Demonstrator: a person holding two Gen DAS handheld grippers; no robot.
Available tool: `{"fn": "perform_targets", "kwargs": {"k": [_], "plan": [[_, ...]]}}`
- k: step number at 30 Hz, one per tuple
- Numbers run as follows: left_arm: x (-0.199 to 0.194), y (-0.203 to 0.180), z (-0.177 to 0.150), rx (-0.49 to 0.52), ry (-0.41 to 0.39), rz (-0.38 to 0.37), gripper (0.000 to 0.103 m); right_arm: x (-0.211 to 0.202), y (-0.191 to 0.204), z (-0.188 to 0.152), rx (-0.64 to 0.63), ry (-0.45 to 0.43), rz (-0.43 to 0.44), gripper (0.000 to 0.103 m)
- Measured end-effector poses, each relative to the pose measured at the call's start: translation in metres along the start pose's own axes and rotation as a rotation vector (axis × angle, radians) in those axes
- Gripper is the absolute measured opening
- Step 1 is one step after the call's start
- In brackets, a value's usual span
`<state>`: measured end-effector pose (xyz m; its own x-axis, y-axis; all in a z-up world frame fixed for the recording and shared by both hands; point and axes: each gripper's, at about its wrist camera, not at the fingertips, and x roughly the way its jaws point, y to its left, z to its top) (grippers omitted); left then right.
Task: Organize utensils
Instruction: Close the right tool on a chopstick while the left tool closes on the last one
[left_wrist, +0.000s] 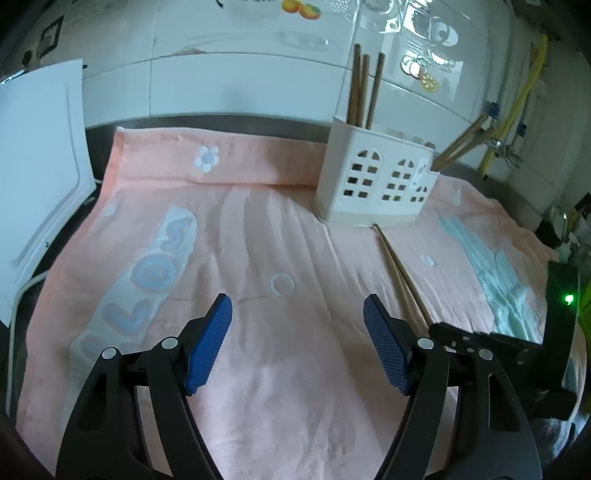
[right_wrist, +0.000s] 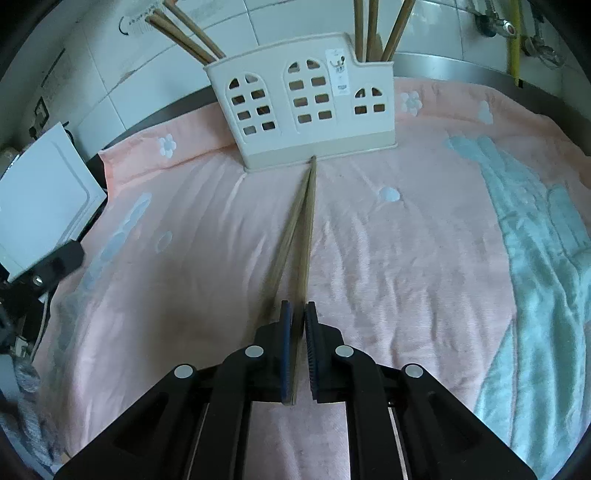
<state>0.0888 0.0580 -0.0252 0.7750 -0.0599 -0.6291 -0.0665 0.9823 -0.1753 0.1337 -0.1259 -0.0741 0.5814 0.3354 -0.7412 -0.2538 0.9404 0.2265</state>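
A white utensil holder (left_wrist: 373, 181) with window cut-outs stands on the pink towel (left_wrist: 258, 240) and holds several wooden chopsticks (left_wrist: 364, 86); it also shows in the right wrist view (right_wrist: 306, 107). A pair of chopsticks (right_wrist: 299, 229) lies on the towel, tips touching the holder's base. My right gripper (right_wrist: 298, 310) is shut on the near ends of this pair. The pair shows in the left wrist view (left_wrist: 400, 275). My left gripper (left_wrist: 297, 310) is open and empty above the towel, left of the pair. The right gripper's body (left_wrist: 517, 339) shows at right.
A white board (left_wrist: 40, 192) leans at the left, with a white cable (left_wrist: 22, 295) beside it. Tiled wall (left_wrist: 221, 74) runs behind the steel counter edge. A yellow hose (left_wrist: 517, 107) and pipes hang at the far right. A light-blue pattern (right_wrist: 535, 258) covers the towel's right side.
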Motion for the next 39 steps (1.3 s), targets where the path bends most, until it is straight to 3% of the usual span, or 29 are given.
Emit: {"fn": "perform_targets", "kwargs": {"k": [13, 20, 30, 37, 39], "plan": [[0.018, -0.054, -0.032, 0.067, 0.102, -0.140, 0.071, -0.057, -0.013, 0.005, -0.029, -0.144, 0.003, 0.005], [0.039, -0.083, -0.044, 0.100, 0.167, -0.207, 0.046, -0.083, -0.023, 0.012, -0.038, -0.207, 0.007, 0.003], [0.061, -0.098, -0.046, 0.118, 0.220, -0.205, 0.026, -0.071, -0.041, 0.000, 0.003, -0.145, 0.037, 0.005], [0.070, -0.109, -0.041, 0.142, 0.223, -0.172, 0.025, -0.062, -0.053, -0.007, 0.030, -0.114, 0.029, 0.006], [0.071, -0.112, -0.041, 0.167, 0.217, -0.137, 0.016, -0.060, -0.054, -0.008, 0.034, -0.105, 0.033, 0.007]]}}
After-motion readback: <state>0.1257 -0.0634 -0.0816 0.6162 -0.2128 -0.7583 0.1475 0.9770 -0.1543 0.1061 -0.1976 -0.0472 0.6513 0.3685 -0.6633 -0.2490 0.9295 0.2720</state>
